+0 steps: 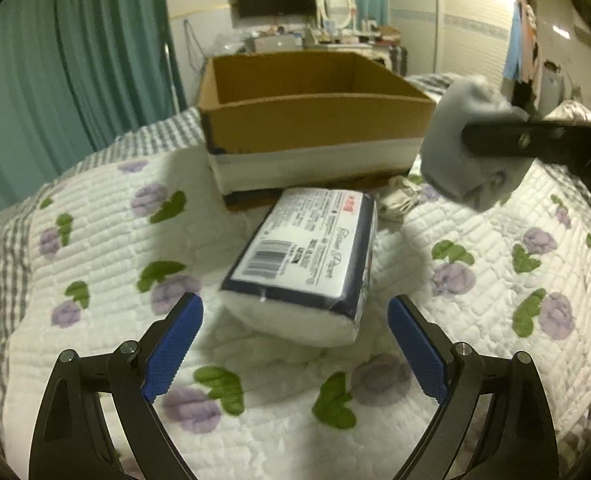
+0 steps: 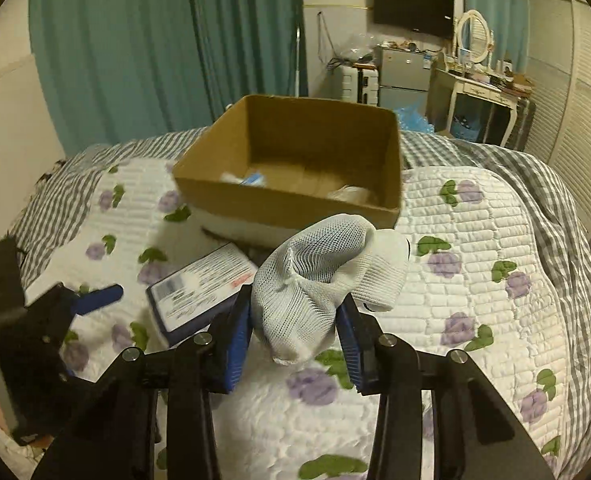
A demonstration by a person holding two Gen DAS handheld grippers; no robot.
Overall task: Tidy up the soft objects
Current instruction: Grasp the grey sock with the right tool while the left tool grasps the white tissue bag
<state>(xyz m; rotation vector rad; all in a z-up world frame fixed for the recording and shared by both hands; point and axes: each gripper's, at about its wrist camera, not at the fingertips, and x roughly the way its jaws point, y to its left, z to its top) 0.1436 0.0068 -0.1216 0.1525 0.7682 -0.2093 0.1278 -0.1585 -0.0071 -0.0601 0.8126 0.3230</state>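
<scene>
White mesh sock bundle (image 2: 327,280) clamped between right gripper (image 2: 297,344) pads, held above the quilt (image 2: 475,248), just short of the cardboard box (image 2: 295,160). Left gripper (image 1: 295,344) jaws wide apart, holding nothing, tissue pack (image 1: 307,256) lying on quilt just ahead between them. Box holds a few items.

Mesh-knit cloth sock (image 2: 315,280), glossy plastic-wrapped tissue pack (image 1: 303,256), matt cardboard box (image 1: 315,120), quilted cloth bedspread (image 1: 95,264).
</scene>
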